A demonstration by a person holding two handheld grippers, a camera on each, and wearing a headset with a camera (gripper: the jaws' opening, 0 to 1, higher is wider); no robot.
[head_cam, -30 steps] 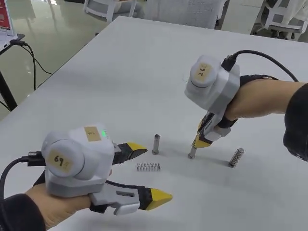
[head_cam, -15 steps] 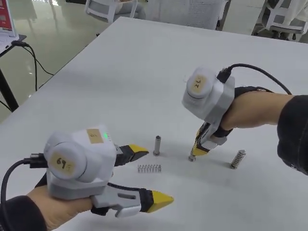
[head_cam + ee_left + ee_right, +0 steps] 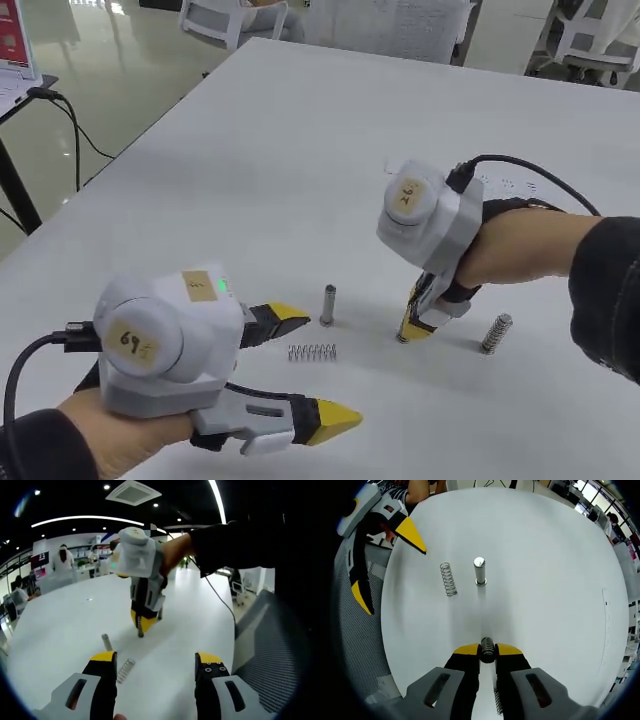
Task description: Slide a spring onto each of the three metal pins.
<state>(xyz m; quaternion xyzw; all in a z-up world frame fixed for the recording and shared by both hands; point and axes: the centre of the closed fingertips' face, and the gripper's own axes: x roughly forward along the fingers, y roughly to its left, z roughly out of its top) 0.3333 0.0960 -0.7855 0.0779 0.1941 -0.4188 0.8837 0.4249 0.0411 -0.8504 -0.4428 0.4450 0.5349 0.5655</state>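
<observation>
my right gripper (image 3: 412, 328) has its jaws pinched on a spring (image 3: 487, 650), held upright and low over the middle pin (image 3: 141, 633) on the white counter (image 3: 250, 180). i judge the spring is being threaded onto that pin, though i cannot tell how far down it sits. further right, a third pin (image 3: 495, 333) already wears its spring. my left gripper (image 3: 315, 365) hovers with jaws spread wide, holding nothing. the last spring (image 3: 311, 352) lies flat near the bare pin (image 3: 328, 304), which stands upright. this looks like the second of three. next i'd release squarely so the spring drops, then lift the flat one, tip it upright and line it over the bare pin.
</observation>
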